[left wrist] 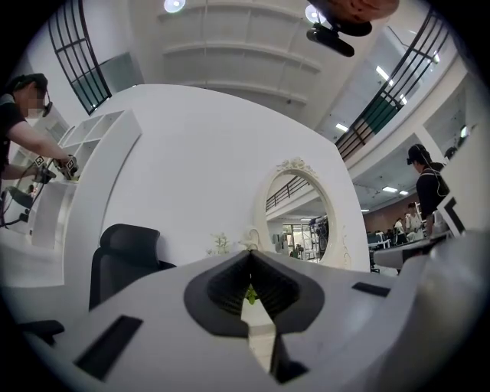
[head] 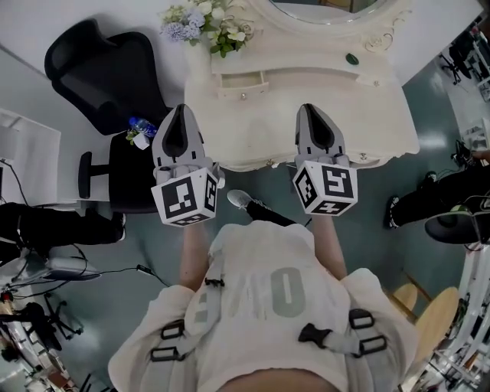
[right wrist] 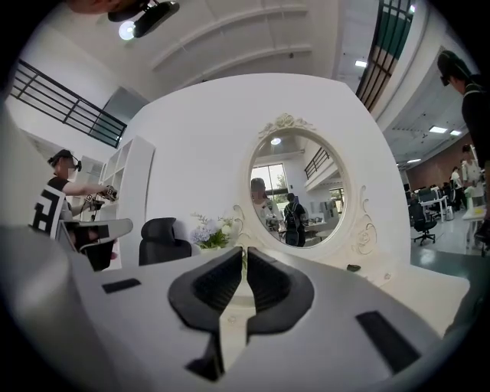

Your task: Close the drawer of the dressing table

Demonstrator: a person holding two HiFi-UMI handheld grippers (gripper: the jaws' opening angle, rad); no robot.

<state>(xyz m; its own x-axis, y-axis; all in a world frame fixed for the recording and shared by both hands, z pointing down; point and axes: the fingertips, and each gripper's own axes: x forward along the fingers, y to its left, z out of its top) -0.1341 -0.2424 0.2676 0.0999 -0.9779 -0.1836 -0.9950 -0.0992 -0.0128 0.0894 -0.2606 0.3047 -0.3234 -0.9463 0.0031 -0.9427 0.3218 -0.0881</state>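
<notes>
While our left gripper (head: pixel 181 115) and right gripper (head: pixel 310 113) hover with jaws pressed together and empty, the drawer (head: pixel 243 83) juts out at twelve o'clock on the dressing table (head: pixel 329 92), and we judge it light and stiff, best pushed on its flat front.

Dressing table ahead, chair at its left.
The dressing table (head: pixel 367 115) stands before the person, with the mirror (head: pixel 329 9) at its back, flowers (head: pixel 205 23) on its back left corner and the drawer (head: pixel 243 83) just before them. An office chair (head: pixel 107 69) stands left of it. The left gripper (head: pixel 182 109) is over its front left corner, the right gripper (head: pixel 308 109) over its front.
</notes>
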